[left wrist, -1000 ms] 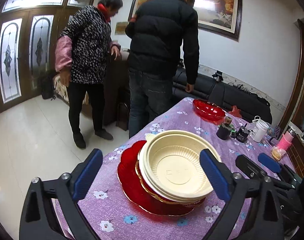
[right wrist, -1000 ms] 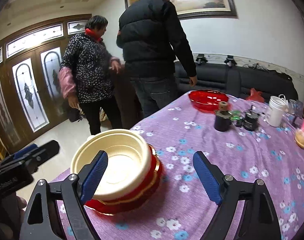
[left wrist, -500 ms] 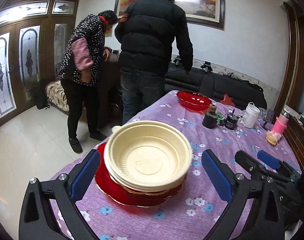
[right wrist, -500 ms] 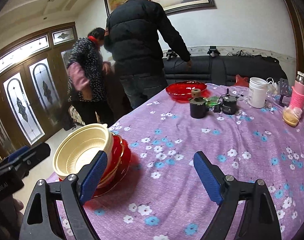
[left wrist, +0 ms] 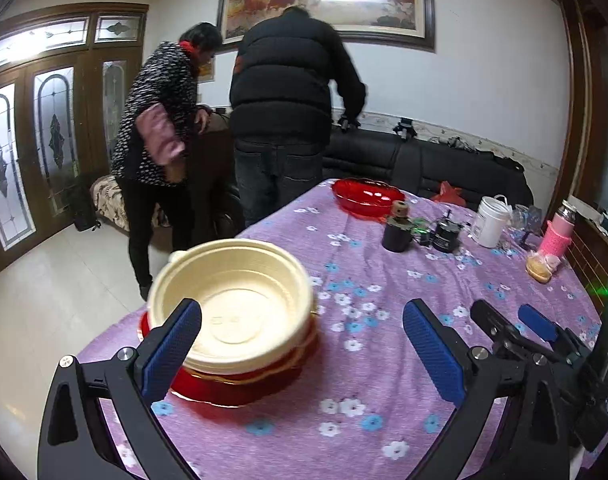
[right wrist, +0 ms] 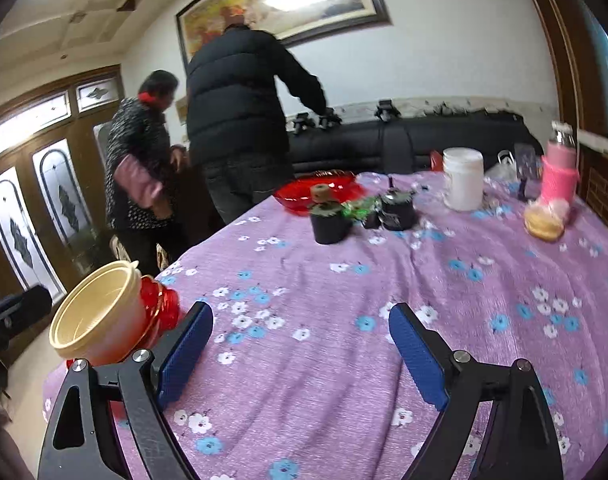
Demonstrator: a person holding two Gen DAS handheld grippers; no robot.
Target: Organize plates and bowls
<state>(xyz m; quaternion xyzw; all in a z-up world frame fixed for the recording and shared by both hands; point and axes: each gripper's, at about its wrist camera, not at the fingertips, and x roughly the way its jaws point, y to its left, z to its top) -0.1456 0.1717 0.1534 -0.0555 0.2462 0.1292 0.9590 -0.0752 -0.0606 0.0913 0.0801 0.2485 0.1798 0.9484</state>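
both tools are held spread and empty: left tool (left wrist: 302,354), right tool (right wrist: 300,354). the cream bowl (left wrist: 232,304) is stacked on red plates (left wrist: 240,384) at the bench (left wrist: 384,420) edge.

cream bowl (left wrist: 232,304): 1 | red dish (left wrist: 364,196): 1 far, more stacked under bowl, number unclear | white jar (left wrist: 491,222): 1 | people: 2

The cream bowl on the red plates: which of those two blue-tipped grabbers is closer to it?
Left. The left gripper has the cream bowl right at its left finger. The right gripper faces bare purple tablecloth, with the bowl off to its left.
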